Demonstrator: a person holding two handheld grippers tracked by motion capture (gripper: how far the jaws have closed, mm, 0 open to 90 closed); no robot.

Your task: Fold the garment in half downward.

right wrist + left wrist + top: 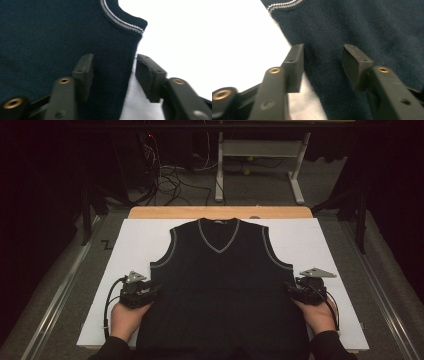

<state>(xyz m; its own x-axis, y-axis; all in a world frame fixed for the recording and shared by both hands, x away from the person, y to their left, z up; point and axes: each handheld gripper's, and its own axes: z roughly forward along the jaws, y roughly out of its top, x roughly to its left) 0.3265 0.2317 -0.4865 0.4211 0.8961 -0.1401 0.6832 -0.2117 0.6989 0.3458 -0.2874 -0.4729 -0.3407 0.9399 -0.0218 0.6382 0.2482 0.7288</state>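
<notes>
A dark navy sleeveless V-neck vest (220, 270) with grey trim lies flat on a white board (135, 240), neck away from me. My left gripper (154, 291) is at the vest's left side edge, below the armhole. In the left gripper view the left gripper (323, 65) straddles that edge of the vest (362, 25), jaws apart, fabric flat between them and not pinched. My right gripper (290, 290) is at the right side edge. In the right gripper view the right gripper (113, 72) brackets the side seam of the vest (50, 37), with gaps at both pads.
The white board rests on a wooden table (220, 212) whose far edge shows. Bare board lies left (125, 260) and right (310, 245) of the vest. Beyond the table are cables (170, 180) and a white desk frame (260, 160) on the floor.
</notes>
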